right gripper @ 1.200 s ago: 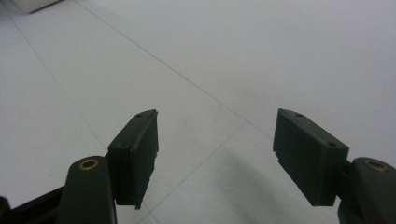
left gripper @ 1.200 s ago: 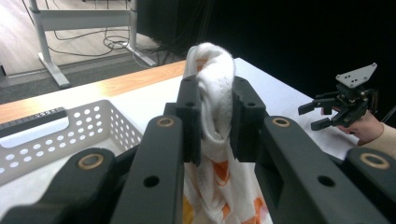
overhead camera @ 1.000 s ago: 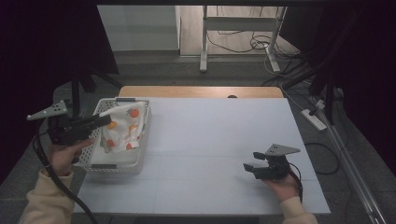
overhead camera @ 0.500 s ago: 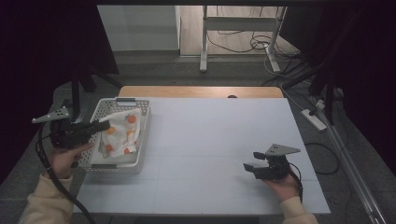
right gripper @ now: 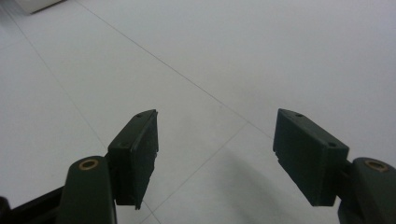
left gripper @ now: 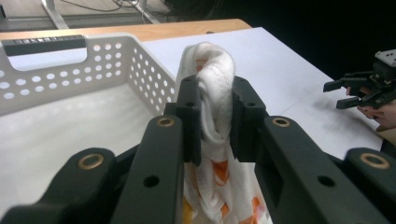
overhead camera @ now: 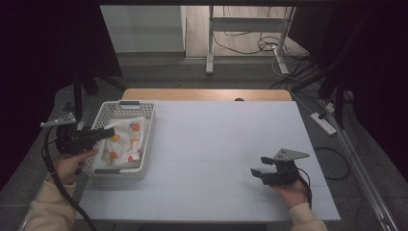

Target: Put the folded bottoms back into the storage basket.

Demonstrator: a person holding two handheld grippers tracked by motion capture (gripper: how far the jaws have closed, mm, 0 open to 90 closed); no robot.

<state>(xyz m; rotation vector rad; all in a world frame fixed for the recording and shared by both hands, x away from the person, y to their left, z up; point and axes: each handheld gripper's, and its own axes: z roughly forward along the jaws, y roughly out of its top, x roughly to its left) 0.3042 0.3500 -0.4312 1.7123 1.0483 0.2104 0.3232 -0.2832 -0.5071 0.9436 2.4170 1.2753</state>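
Evidently the left hand-held gripper [left gripper: 215, 116] pinched a bunched fold of white, orange-patterned cloth [left gripper: 215, 93], which hung below its jaws over the perforated basket [overhead camera: 122, 110]. Soft and light, it would likely sag; that gathered fold seemed the sound hold. The right hand-held gripper [right gripper: 215, 154] stood spread above the worktop [overhead camera: 231, 130].

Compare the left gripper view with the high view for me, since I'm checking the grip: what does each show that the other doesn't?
Left gripper view alone: the jaws pinching a bunched fold of the cloth. High view alone: both forearms, the floor and the whole table. Shared: the basket, the cloth and the open right gripper off at the side.
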